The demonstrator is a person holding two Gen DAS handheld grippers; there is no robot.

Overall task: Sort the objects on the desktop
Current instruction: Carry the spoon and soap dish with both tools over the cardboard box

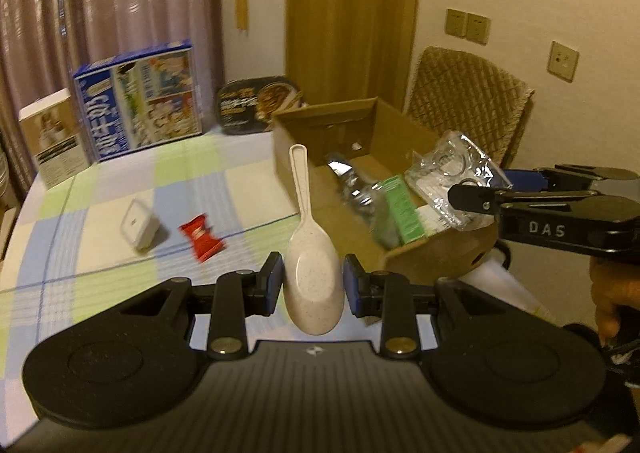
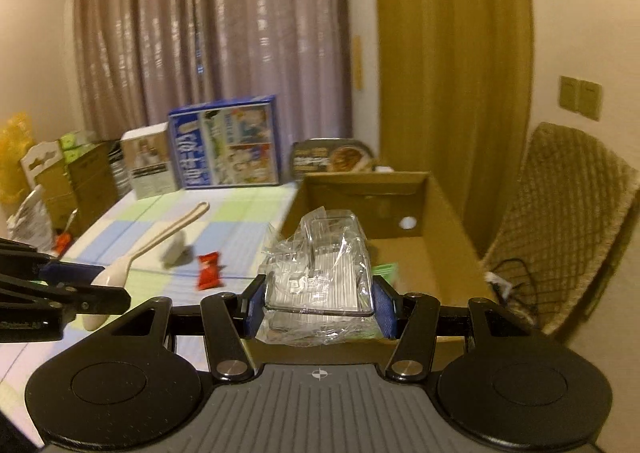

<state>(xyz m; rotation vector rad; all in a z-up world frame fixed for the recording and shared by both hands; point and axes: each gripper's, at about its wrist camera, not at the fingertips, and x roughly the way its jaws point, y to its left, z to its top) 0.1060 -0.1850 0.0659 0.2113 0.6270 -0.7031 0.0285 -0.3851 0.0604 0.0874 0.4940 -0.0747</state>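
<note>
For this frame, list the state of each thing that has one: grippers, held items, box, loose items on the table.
Left gripper: shut on the speckled beige plastic rice spoon, held above the table.
Right gripper: shut on the clear plastic packet, held over the box.
Brown cardboard box: open, already holding a green carton.
Red snack wrapper: lying on the tablecloth, untouched.
Small white container: lying on the tablecloth, lid closed.

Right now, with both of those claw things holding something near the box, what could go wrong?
The left gripper holds the beige spoon only by its rounded bowl, handle pointing away, so it might swivel or slip. The right gripper squeezes a flimsy clear plastic package above the cardboard box; it could crumple or catch the box's edge. The two grippers are close together and might bump.
</note>
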